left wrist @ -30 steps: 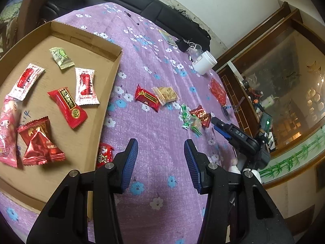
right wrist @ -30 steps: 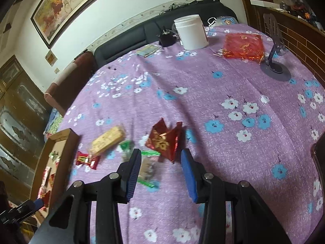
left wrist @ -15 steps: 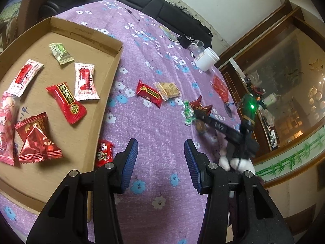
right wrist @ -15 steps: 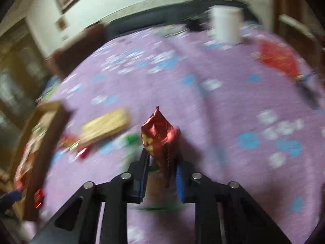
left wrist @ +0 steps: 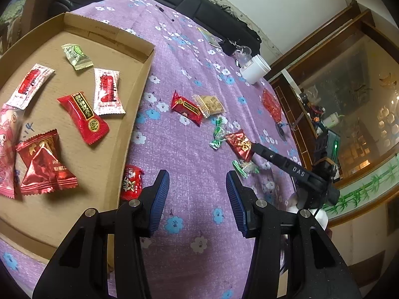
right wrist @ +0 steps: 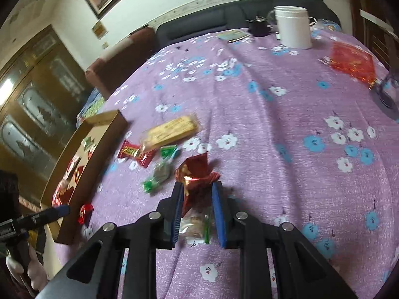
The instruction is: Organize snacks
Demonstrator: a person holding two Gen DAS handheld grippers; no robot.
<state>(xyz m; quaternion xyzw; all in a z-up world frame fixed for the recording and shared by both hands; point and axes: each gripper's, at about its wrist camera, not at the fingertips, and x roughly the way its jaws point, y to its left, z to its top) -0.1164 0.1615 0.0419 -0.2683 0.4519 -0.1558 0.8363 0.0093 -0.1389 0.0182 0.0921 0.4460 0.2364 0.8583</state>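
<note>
Seven snack packets (left wrist: 83,117) lay in one cardboard tray (left wrist: 139,79). Six more snack packets (left wrist: 185,107) sat on the table (left wrist: 189,164), plus one white jar (left wrist: 255,71). Two grippers (left wrist: 197,196) showed.

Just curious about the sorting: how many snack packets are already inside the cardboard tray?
6, though the tray's cropped left edge may hide more: a green one at the back, two white-and-red, a long red one, a red triangular one, a pink one.

My right gripper (right wrist: 197,186) pinches a crinkly, glossy red foil packet (right wrist: 195,170). Its ribbed blue pads (right wrist: 216,206) look rubbery and matt. Underneath lies a woven purple floral tablecloth (right wrist: 261,129); the tray (left wrist: 139,92) is plain matt brown cardboard.
</note>
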